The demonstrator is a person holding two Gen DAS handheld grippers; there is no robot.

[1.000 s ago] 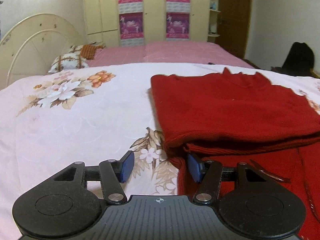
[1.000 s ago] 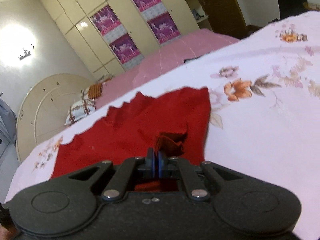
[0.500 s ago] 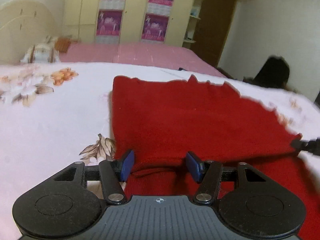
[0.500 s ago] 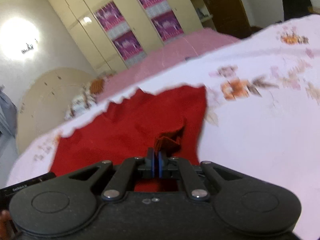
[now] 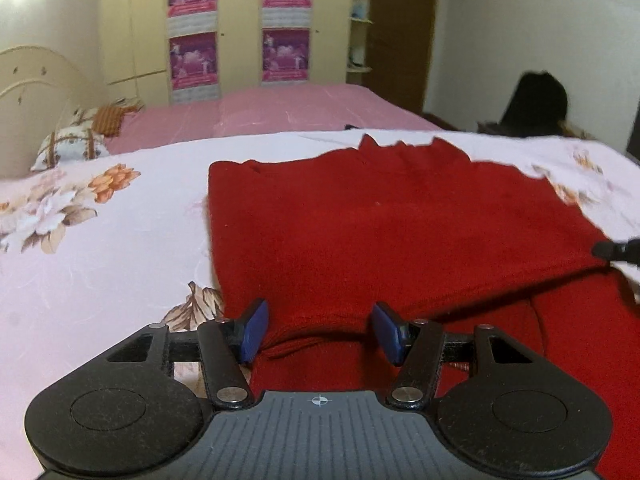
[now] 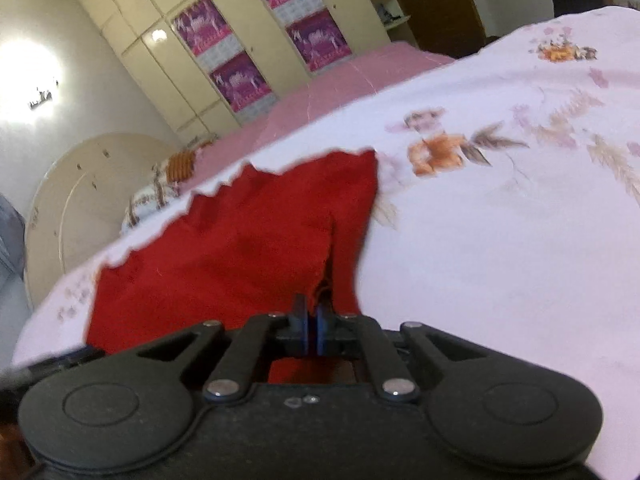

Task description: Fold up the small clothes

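**One fold laid over, the near edge not yet squared**

We see the red knit sweater [image 5: 400, 232] lying on the floral bedsheet [image 5: 100, 272], its upper layer already doubled over a lower layer that shows along the near side. By our reading the first fold is nearly down, and smoothing plus at least one more fold remain.

Our left gripper [image 5: 320, 330] stands spread, its blue pads [image 5: 256, 330] on either side of the folded near-left edge without pressing it. Our right gripper [image 6: 311, 328] is pressed together on a pinch of red fabric at the sweater's right side, where the cloth rises in a small ridge toward the jaws.

The sweater's left edge runs straight and well inside the sheet; bare sheet lies open to the left and to the right, so we have room to sweep either way. The far pink bed [image 5: 280, 112] lies well apart from the work.
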